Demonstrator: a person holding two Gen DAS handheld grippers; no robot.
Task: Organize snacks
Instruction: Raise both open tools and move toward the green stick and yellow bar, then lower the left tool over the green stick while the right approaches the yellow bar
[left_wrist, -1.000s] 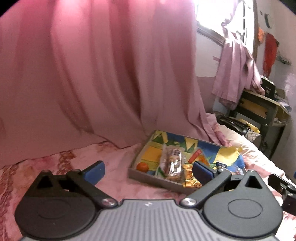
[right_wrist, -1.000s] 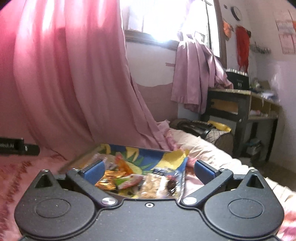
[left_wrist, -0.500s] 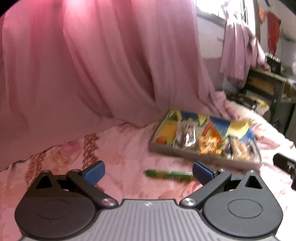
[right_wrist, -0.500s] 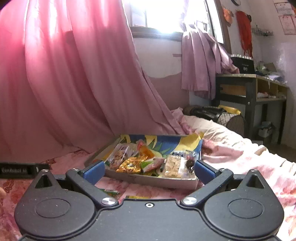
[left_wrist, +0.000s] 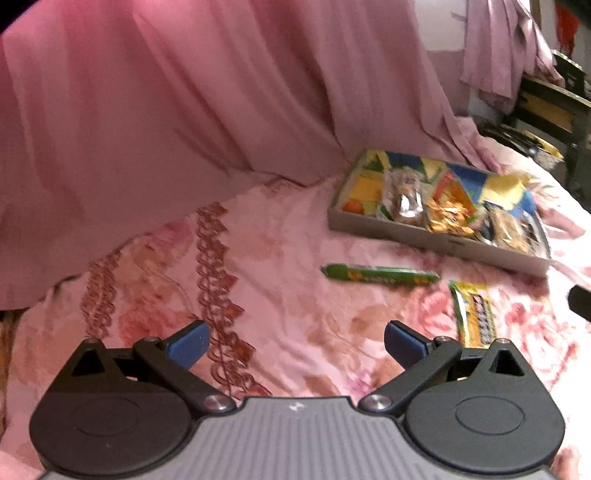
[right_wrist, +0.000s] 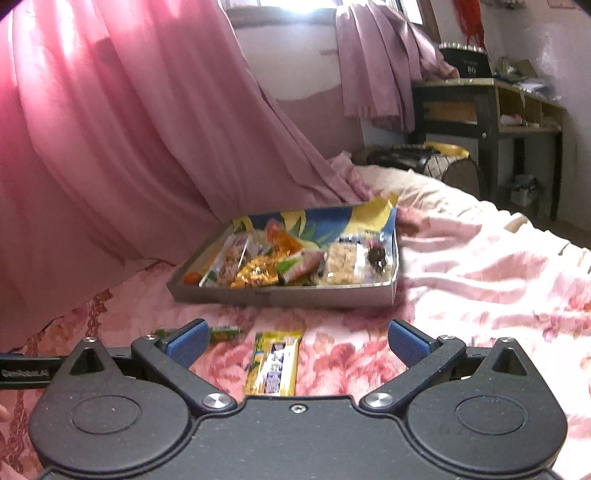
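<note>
A shallow grey box (left_wrist: 436, 242) (right_wrist: 280, 295) with a colourful lining holds several snack packets and sits on the pink floral bedspread. A green snack stick (left_wrist: 380, 275) (right_wrist: 221, 331) and a yellow wrapped bar (left_wrist: 476, 314) (right_wrist: 273, 363) lie on the bedspread in front of the box. My left gripper (left_wrist: 295, 343) is open and empty, left of and nearer than both loose snacks. My right gripper (right_wrist: 295, 341) is open and empty, with the yellow bar lying between its fingers below it.
A pink curtain (left_wrist: 184, 92) hangs behind the bed. A dark desk (right_wrist: 487, 107) and a bag (right_wrist: 424, 158) stand at the right beyond the bed. The bedspread (right_wrist: 480, 266) stretches to the right of the box.
Both grippers have pulled back from the box and tilted down. The green stick and the yellow bar have come into view on the bedspread. Both stay open.
</note>
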